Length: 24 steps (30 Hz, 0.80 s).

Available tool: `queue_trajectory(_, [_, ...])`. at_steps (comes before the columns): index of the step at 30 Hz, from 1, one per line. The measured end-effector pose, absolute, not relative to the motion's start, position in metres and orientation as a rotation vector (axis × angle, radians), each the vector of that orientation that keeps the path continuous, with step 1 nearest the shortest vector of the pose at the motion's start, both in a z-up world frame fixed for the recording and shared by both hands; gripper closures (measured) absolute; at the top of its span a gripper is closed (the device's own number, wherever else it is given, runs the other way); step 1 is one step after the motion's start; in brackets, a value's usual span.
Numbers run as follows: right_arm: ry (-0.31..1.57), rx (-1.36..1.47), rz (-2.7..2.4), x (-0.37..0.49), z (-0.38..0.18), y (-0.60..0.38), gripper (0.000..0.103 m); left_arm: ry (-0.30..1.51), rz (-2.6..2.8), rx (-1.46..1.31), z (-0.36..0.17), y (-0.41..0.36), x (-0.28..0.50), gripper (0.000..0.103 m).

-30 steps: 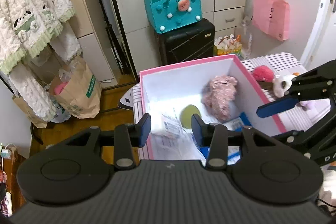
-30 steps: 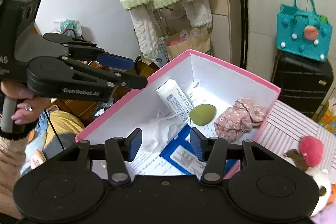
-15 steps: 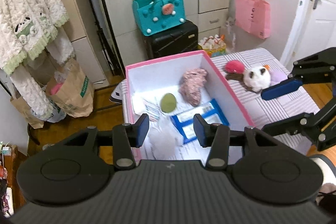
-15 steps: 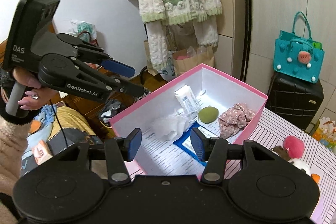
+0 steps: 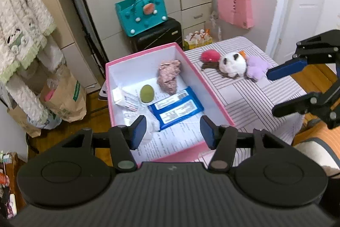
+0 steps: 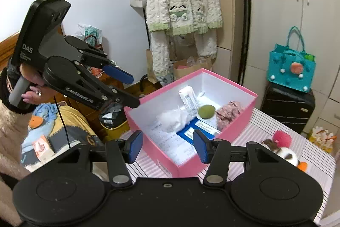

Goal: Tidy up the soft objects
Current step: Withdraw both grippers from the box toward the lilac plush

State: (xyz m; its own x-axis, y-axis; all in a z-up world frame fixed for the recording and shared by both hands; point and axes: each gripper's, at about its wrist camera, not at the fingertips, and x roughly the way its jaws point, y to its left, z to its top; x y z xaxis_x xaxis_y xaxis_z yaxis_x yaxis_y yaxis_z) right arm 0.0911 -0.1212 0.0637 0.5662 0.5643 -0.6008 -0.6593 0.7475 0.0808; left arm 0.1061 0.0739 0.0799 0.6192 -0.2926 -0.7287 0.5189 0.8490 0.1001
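Both of my grippers now sit higher above and further back from the pink box [image 5: 212, 97] than a second ago; the box looks smaller in both wrist views, and more of the striped table [image 5: 250, 97] shows. Nothing came out with them. My reading is that one placement is finished and the next pick is pending.

Left gripper [image 5: 173, 131]: jaws are opening, now moderately apart, with nothing between the pads. Its fingers [image 5: 138, 131] hang above the near end of the box without touching it.

Right gripper [image 6: 167, 146]: jaws stand moderately apart and empty, above the near corner of the box.

Box contents: pink floral fabric piece [image 5: 169, 77], green sponge [image 5: 147, 94], blue packet [image 5: 175, 109], white crumpled item [image 6: 172, 118].

Remaining soft objects lie on the table beside the box, clustered and touching: panda plush [image 5: 232, 64], red pompom [image 5: 210, 56], purple plush [image 5: 256, 64]. Judged status: these are still to be stowed.
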Motion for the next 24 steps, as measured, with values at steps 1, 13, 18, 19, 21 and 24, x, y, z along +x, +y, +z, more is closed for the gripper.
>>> queue_trajectory(1, [0.643,-0.163,0.715,0.085,0.063,-0.124,0.046,0.772,-0.485,0.324,0.078,0.071,0.102,0.046])
queue_trajectory(13, [0.671,-0.114,0.607,0.042,0.029,-0.172,0.045,0.830,-0.576,0.288,0.041,0.052,0.079,0.042])
queue_trajectory(18, [0.697,-0.086,0.574,0.035,0.014,-0.192,0.045,0.836,-0.612,0.307,0.030,0.035,0.070,0.041])
queue_trajectory(19, [0.702,-0.081,0.564,0.034,0.011,-0.196,0.045,0.836,-0.620,0.312,0.028,0.030,0.068,0.041])
queue_trajectory(21, [0.715,-0.074,0.547,0.033,0.003,-0.204,0.045,0.841,-0.634,0.321,0.023,0.021,0.066,0.041])
queue_trajectory(24, [0.733,-0.055,0.530,0.033,-0.009,-0.215,0.045,0.853,-0.669,0.321,0.017,0.006,0.065,0.041])
